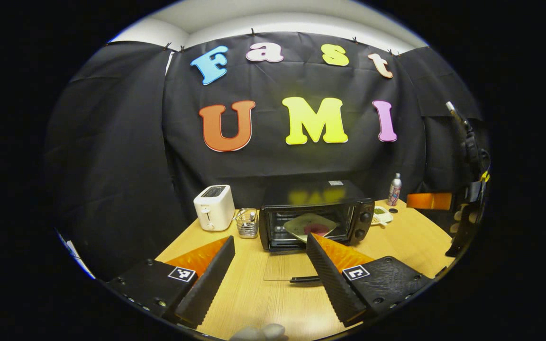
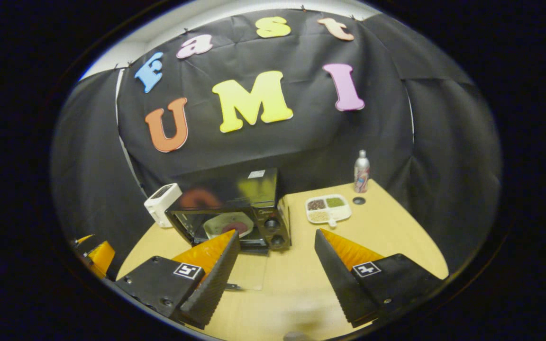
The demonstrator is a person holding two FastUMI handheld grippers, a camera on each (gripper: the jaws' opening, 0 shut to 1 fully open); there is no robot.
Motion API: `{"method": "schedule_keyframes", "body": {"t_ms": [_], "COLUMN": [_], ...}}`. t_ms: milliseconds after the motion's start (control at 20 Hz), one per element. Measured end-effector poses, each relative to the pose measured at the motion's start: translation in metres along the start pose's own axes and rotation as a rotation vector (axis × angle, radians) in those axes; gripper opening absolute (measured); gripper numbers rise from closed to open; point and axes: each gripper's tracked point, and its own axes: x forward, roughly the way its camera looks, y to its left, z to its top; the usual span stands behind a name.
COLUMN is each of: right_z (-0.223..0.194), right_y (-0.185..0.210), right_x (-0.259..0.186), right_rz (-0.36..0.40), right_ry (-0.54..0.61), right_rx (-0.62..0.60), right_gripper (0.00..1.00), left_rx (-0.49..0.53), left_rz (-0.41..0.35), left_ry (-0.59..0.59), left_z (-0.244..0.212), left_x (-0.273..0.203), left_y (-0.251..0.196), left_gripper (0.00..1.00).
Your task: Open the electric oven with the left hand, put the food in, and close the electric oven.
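Note:
The black electric oven [image 1: 318,196] stands at the back of the wooden table [image 1: 259,303], and its glass door [image 1: 285,267] lies open flat with the handle [image 1: 305,279] toward me. A pale plate with dark red food [image 1: 311,226] rests inside. My left gripper [image 1: 270,239] is open in front of the oven, holding nothing, with its right finger over the door handle. In the right gripper view the oven [image 2: 240,194], the plate inside [image 2: 229,223] and the lowered door [image 2: 250,273] lie ahead to the left. My right gripper [image 2: 277,234] is open and holds nothing.
A white toaster [image 1: 214,207] and a wire basket [image 1: 247,222] stand left of the oven. A divided tray of grains [image 2: 328,209], a small black cap [image 2: 359,201] and a silver bottle [image 2: 361,172] are on its right. The other gripper [image 1: 465,208] hangs at the far right.

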Motion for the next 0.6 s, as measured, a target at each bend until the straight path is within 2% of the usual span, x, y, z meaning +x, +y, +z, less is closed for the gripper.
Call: {"method": "schedule_keyframes", "body": {"t_ms": [150,200,250,450,500,600], "right_z": [0.006,0.007,0.006,0.005,0.006,0.012], "right_y": [-0.013,-0.014,-0.014,-0.036,-0.038,-0.044], "right_x": [-0.026,-0.034,-0.039,-0.054,-0.058,-0.065], "right_rz": [-0.04,-0.041,-0.037,-0.085,-0.08,-0.072], "right_ry": [-0.038,-0.043,-0.044,-0.03,-0.027,-0.031], "right_rx": [-0.063,-0.071,-0.072,-0.098,-0.092,-0.084], "right_gripper": [0.95,1.0,0.96,0.96,1.0,0.96], "left_rx": [-0.008,-0.007,-0.012,-0.024,-0.02,-0.017], "left_rz": [-0.027,-0.033,-0.043,-0.083,-0.091,-0.111], "left_ry": [0.04,0.06,0.073,0.137,0.155,0.191], "left_z": [-0.028,-0.038,-0.048,-0.087,-0.098,-0.118], "left_x": [0.006,0.008,0.01,0.021,0.024,0.028], "left_y": [-0.003,-0.004,-0.008,-0.032,-0.039,-0.052], "left_gripper": [0.97,0.97,0.97,0.97,0.97,0.97]}}
